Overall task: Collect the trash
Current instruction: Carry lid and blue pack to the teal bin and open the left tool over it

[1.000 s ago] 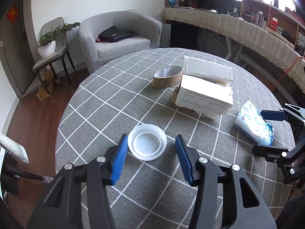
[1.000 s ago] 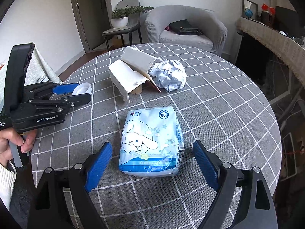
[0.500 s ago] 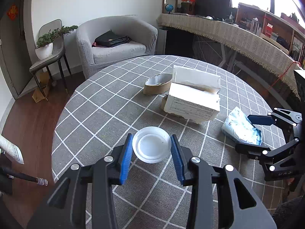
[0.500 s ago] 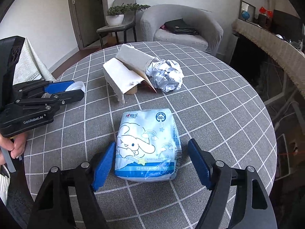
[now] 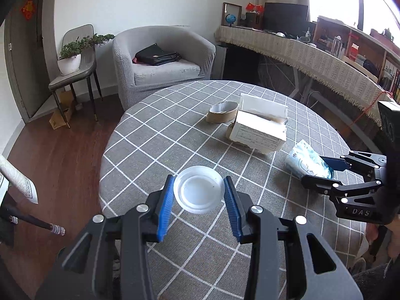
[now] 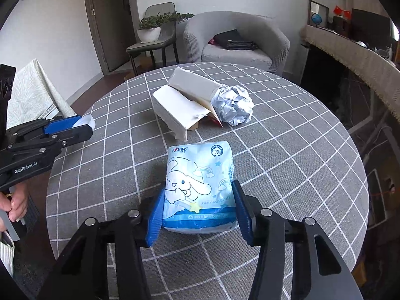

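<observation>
Both grippers have just been closing, and now each has a piece of trash between its fingers. The left gripper (image 5: 198,195) has its blue fingers pressed against opposite edges of the white plastic lid (image 5: 199,192), and the lid now looks lifted clear of the grey checked bench (image 5: 155,135), where a second ago it lay flat between wide-open fingers. The right gripper (image 6: 198,206) has drawn its fingers in from well apart until they touch the 2 long sides of the blue tissue pack (image 6: 200,187); the soft wrapper bulges a little at the near end, so I judge the grip is made, though the pack seems not yet off the bench. For the task, that means 2 items are secured and ready to carry off together. The pack's long axis runs straight away from the right gripper, its printed top end pointing toward the torn cardboard box (image 6: 185,102) in the middle of the bench. The lid is round, so it has no long axis; its hollow face points up. The crumpled paper ball (image 6: 233,105) and the cardboard tape ring (image 5: 222,111) lie beside the box, not yet collected.
</observation>
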